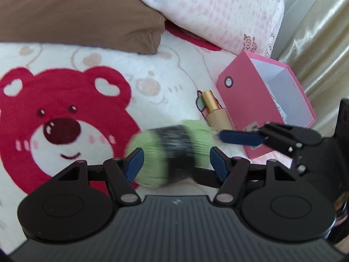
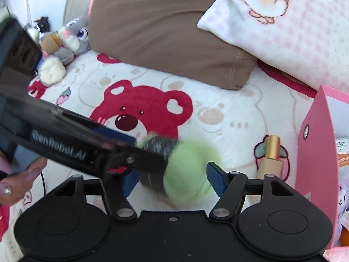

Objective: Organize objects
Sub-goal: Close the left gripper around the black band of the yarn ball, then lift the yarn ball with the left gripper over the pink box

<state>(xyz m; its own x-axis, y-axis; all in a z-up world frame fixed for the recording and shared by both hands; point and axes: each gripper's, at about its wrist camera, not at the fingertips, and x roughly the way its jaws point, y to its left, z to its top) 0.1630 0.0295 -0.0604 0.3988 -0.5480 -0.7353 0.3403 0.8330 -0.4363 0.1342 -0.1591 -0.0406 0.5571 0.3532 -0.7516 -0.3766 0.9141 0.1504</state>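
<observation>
Bedding printed with a big red bear (image 1: pixel 54 118) covers the bed where the tidying goes on, and little of it looks done. At far left in the right wrist view, plush toys (image 2: pixel 65 39) lie heaped against the wall. Next comes the blurred skein of pale green yarn with a dark paper band (image 1: pixel 172 150), sitting between the half-spread fingers of the left claw (image 1: pixel 176 163); whether the pads press it I cannot tell. The right claw (image 2: pixel 172 180), also spread apart, brackets the skein's other end. A gold perfume bottle (image 1: pixel 214 111) lies just beside the open pink cardboard box (image 1: pixel 244 96), not yet inside. Brown and pink-checked pillows crowd behind; the box's raised flap likely hinders loading.
</observation>
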